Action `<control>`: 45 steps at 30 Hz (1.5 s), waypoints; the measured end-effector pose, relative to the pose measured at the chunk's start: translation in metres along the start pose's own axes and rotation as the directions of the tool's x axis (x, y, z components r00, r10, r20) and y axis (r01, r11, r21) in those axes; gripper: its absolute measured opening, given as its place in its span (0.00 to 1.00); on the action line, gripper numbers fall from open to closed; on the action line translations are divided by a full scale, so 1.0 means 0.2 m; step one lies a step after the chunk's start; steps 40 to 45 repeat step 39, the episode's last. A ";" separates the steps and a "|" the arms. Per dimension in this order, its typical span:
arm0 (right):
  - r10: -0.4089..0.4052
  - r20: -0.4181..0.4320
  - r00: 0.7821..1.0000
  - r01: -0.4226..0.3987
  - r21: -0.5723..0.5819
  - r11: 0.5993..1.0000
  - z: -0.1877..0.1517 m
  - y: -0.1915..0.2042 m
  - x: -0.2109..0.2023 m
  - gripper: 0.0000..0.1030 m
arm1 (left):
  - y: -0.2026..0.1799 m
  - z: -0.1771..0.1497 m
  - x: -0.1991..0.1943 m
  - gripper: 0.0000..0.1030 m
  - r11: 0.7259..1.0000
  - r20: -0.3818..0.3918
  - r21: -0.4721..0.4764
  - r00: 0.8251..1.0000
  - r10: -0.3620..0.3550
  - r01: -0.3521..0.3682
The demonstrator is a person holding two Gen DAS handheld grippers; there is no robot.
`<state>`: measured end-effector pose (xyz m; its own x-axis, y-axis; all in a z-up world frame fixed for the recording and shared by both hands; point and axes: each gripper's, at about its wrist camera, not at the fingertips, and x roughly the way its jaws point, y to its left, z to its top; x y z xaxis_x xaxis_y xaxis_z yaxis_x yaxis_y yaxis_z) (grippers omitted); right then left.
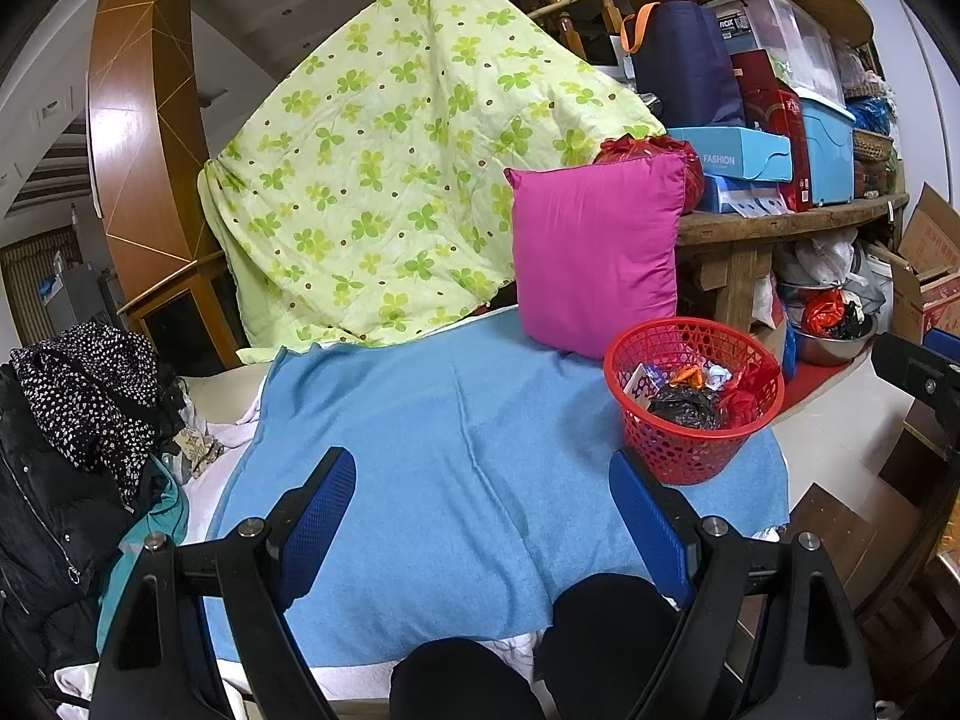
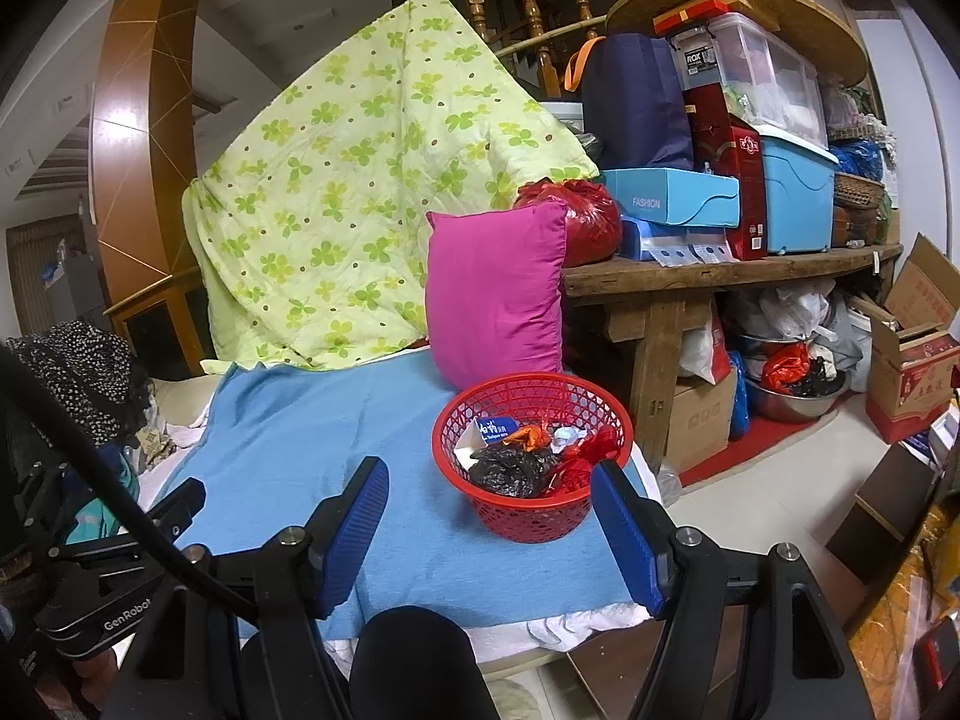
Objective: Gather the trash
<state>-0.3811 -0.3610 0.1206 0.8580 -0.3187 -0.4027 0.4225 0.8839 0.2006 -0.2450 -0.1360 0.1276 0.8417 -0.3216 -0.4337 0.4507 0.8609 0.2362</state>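
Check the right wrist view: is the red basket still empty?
No. The red basket on the blue blanket already holds a crumpled black bag plus red and orange wrappers.

A: How does the left gripper [image 1: 483, 519] stand?

B: Its jaws are wide apart, with nothing between the blue pads [image 1: 321, 519], and it points a little downward.

A: And the right gripper [image 2: 489, 531]?

B: Also apart and empty (a bit narrower than the left one), tilted down the same way. Below both, the person's dark-clothed knees [image 1: 606, 618] are visible.
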 end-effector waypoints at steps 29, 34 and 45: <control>-0.044 0.017 0.999 0.044 -0.016 0.999 0.22 -0.03 0.30 0.71 | -0.02 0.18 0.27 0.84 1.000 -0.043 0.000 0.999 -0.005 0.005; -0.073 -0.018 0.997 0.073 0.021 0.997 0.26 -0.07 0.47 0.71 | -0.03 0.25 0.42 0.84 0.999 -0.053 -0.009 0.998 -0.031 0.031; -0.001 -0.043 0.999 0.001 -0.001 1.000 0.26 0.02 0.65 0.71 | 0.19 0.23 0.65 0.84 0.988 -0.089 -0.127 0.991 -0.097 0.085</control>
